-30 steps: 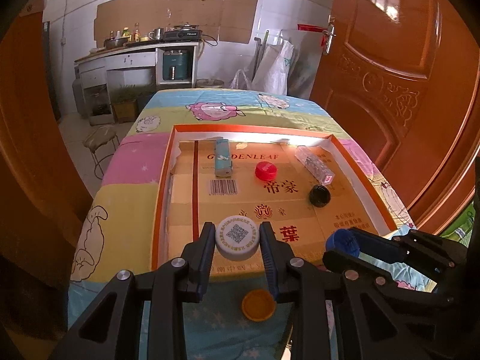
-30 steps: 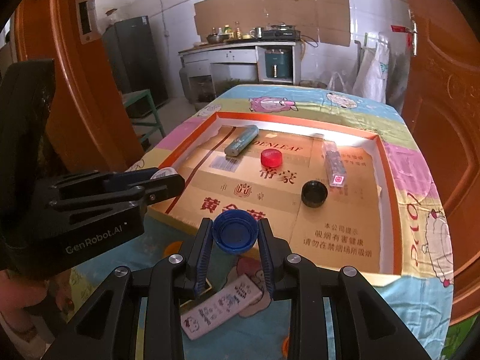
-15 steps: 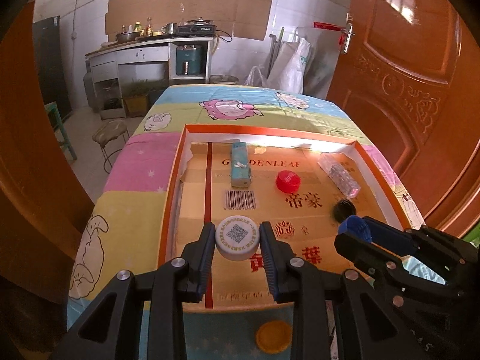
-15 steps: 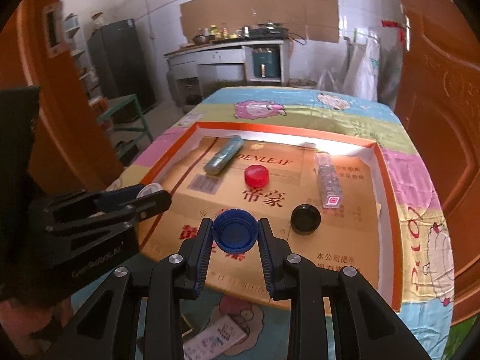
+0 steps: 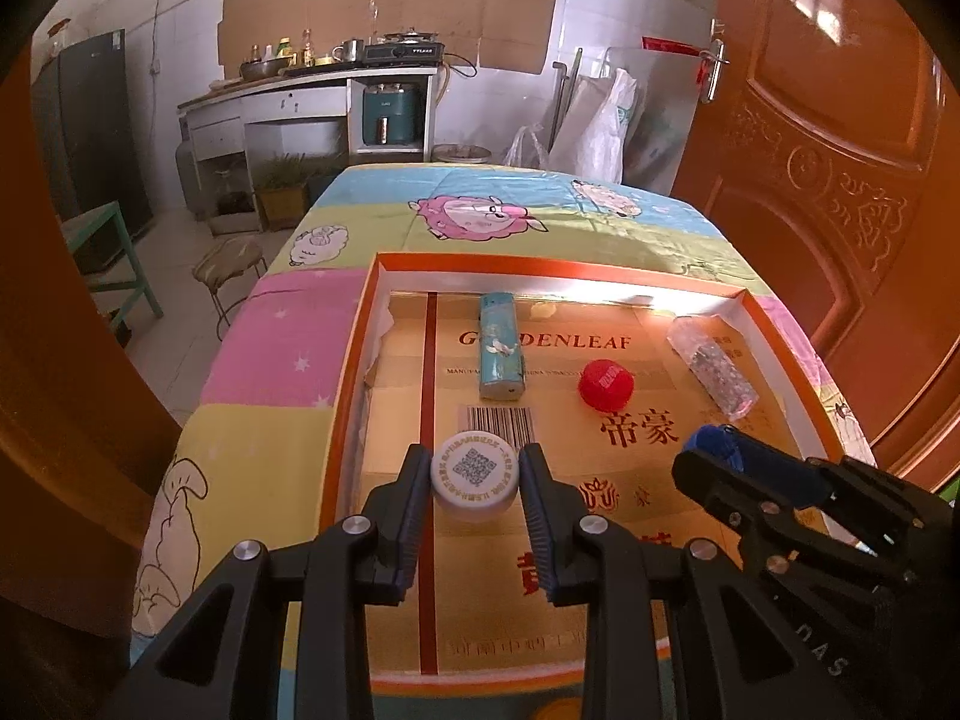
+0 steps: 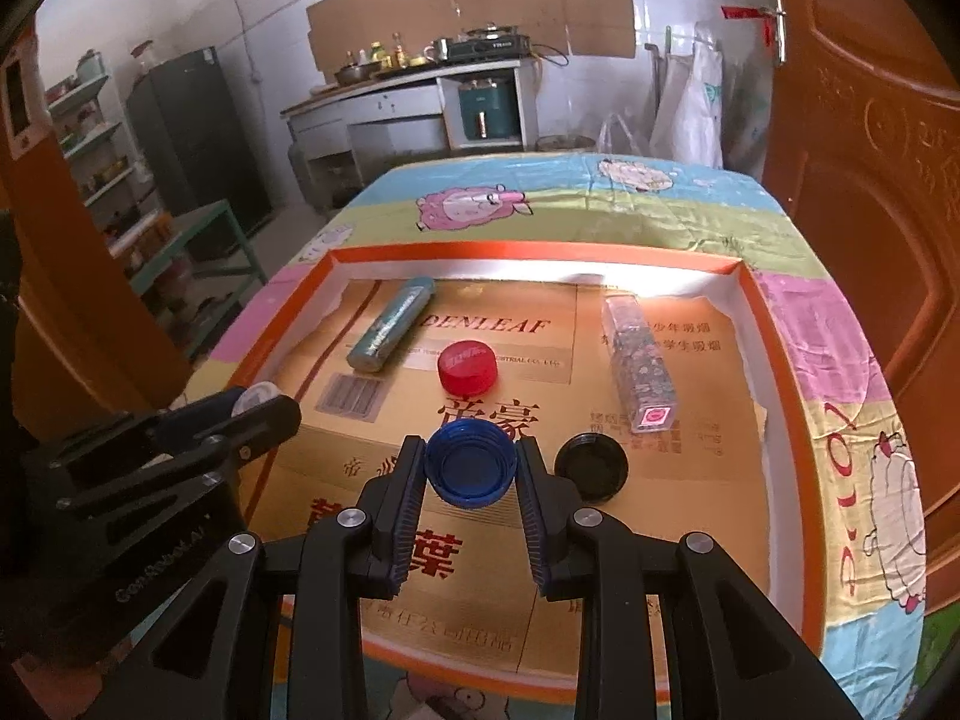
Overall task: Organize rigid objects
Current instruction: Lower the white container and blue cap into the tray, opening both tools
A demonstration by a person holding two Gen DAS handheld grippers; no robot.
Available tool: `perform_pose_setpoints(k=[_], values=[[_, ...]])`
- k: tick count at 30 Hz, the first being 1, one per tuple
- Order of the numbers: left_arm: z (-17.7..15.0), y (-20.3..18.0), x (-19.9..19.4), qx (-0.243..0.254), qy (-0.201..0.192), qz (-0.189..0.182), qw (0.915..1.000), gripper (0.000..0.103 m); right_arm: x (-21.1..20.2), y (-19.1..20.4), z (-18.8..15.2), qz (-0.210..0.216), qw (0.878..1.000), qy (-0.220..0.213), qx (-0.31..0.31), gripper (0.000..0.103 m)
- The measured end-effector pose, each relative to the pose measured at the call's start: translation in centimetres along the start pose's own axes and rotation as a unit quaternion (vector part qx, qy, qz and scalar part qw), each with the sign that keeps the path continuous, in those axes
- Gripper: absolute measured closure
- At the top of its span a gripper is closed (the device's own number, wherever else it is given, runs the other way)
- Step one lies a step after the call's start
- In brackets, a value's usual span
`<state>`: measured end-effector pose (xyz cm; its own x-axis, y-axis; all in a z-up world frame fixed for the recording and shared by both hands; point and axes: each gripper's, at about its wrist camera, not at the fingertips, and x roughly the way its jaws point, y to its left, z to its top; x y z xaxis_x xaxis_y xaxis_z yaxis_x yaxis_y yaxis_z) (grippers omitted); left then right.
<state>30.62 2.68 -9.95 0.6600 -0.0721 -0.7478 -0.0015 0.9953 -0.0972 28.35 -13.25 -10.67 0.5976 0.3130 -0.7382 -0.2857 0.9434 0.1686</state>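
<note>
Left gripper (image 5: 475, 483) is clamped on a white cap (image 5: 475, 476) bearing a QR code; right gripper (image 6: 471, 474) is clamped on a ribbed blue cap (image 6: 471, 469), hollow side up. Both are held over an orange-rimmed tray (image 6: 780, 324) lined with cardboard printed "GOLDENLEAF". Inside are seen a red cap (image 6: 468, 366), black cap (image 6: 591, 467), teal lighter (image 5: 500, 354) and clear box (image 6: 639, 372).

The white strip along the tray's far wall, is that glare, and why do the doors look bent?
Left wrist view: yes, light burns out the tray's far wall; the fisheye lens bows the door. Right wrist view: same glare, edges curved and dark.
</note>
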Motion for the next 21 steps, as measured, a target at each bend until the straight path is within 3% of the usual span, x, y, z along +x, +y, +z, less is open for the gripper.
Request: perform_pose_setpoints(k=[21], values=[[0.0, 0.5, 3.0, -0.002, 0.026, -0.005, 0.9997, 0.072, 2.4, 0.6, 0.7, -0.01, 1.0, 0.016, -0.01, 0.072]])
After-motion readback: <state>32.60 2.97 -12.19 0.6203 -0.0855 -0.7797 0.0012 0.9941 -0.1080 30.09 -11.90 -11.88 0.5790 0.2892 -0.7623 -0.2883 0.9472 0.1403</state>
